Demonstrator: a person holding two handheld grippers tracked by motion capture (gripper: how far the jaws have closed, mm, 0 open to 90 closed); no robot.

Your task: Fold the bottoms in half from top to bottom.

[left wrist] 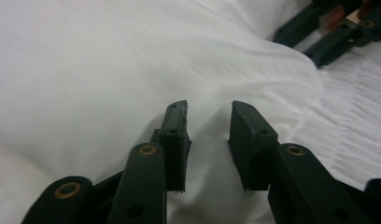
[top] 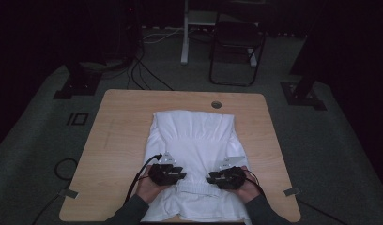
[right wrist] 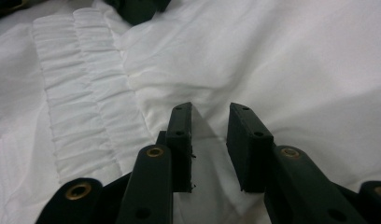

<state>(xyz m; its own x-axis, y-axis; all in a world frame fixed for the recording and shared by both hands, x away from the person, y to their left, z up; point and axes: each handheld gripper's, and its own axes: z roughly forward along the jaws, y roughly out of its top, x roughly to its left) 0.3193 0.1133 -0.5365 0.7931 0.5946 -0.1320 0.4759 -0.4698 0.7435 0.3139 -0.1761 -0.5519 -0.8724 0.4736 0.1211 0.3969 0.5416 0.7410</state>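
On the table (top: 114,122), a white garment (top: 194,136) lies spread from the middle to the near edge, its gathered band (top: 196,186) folded over close to that edge. Either side of the band, the left gripper (left wrist: 208,122) and right gripper (right wrist: 210,123) sit low over the cloth, jaws part open with only a soft ridge of fabric between them, nothing pinched. Closing from here could catch just the top layer, so the fold would drag askew or slip off the near edge.
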